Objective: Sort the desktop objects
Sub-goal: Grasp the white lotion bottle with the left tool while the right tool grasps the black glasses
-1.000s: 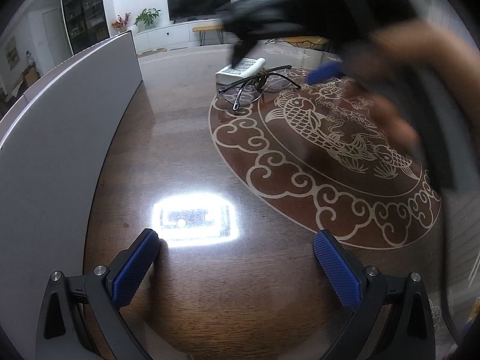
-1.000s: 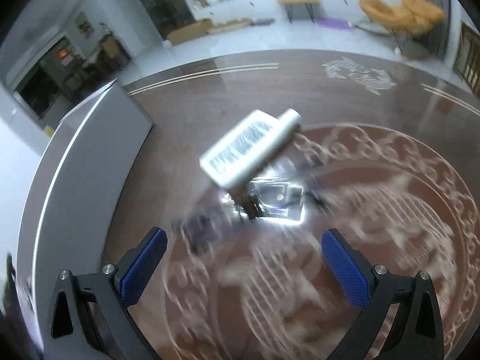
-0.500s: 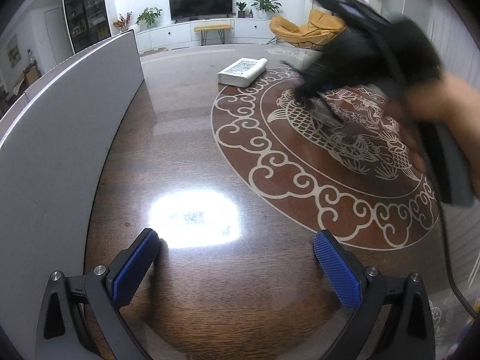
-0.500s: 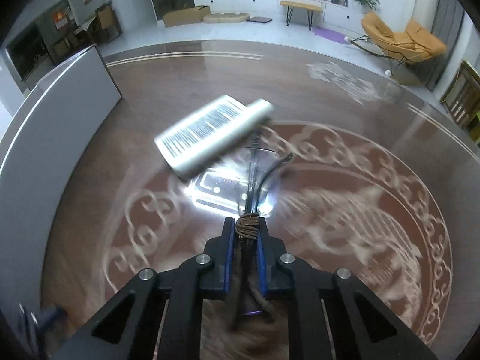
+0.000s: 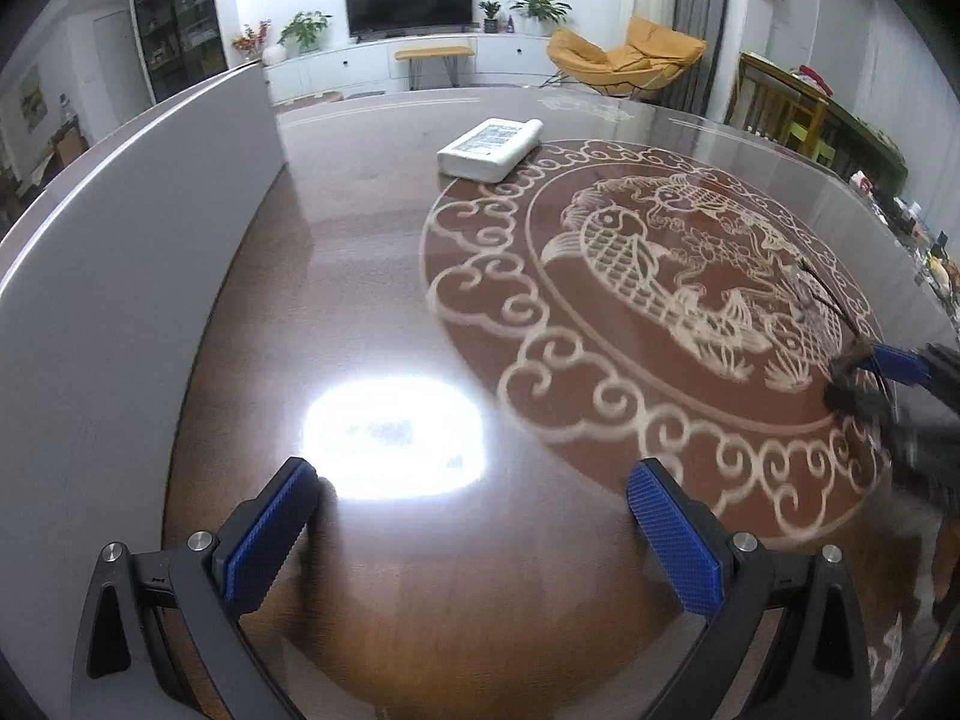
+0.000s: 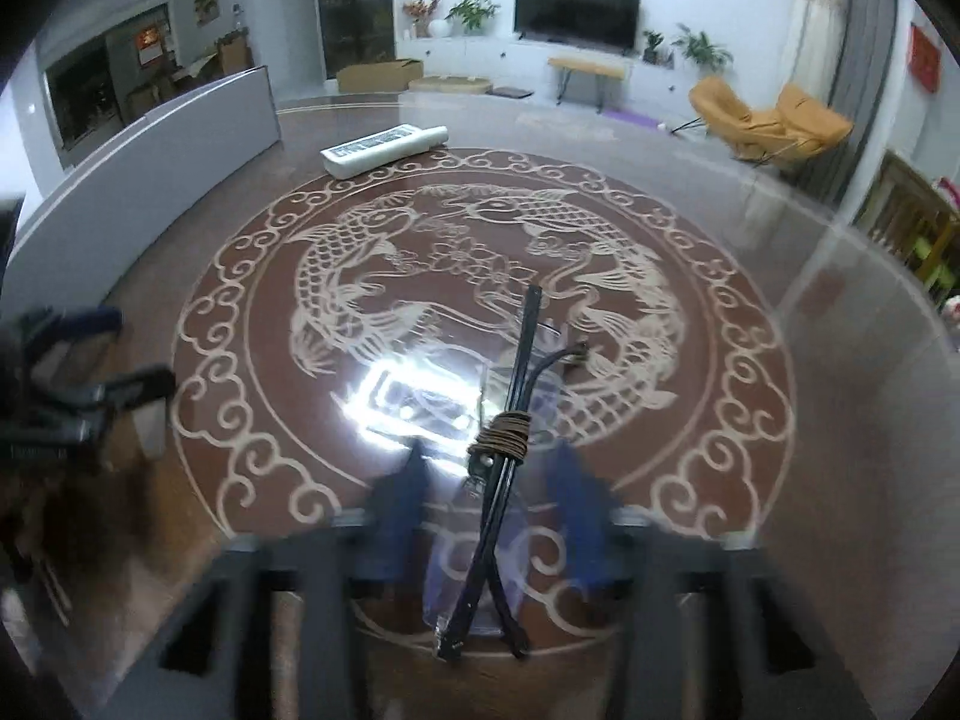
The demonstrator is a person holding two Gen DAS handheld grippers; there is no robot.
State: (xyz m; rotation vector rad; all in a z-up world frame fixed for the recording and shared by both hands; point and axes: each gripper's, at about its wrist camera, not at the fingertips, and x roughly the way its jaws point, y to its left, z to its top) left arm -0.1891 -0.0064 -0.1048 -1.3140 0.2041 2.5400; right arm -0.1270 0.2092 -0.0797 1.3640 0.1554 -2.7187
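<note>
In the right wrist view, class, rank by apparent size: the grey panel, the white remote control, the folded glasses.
1. grey panel, largest.
2 and 3 unsure: the folded glasses span more of the picture than the white remote control, but lie much nearer the camera.

Home living room: a wall-mounted television (image 5: pixel 408 0) at upper centre, potted plants (image 5: pixel 540 3) on a white cabinet (image 5: pixel 372 69), and an orange lounge chair (image 5: pixel 624 57) at upper right.

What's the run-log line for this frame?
task: sort desktop | left gripper: open, empty | right gripper: opening, glasses between jaws | remote: on table
</note>
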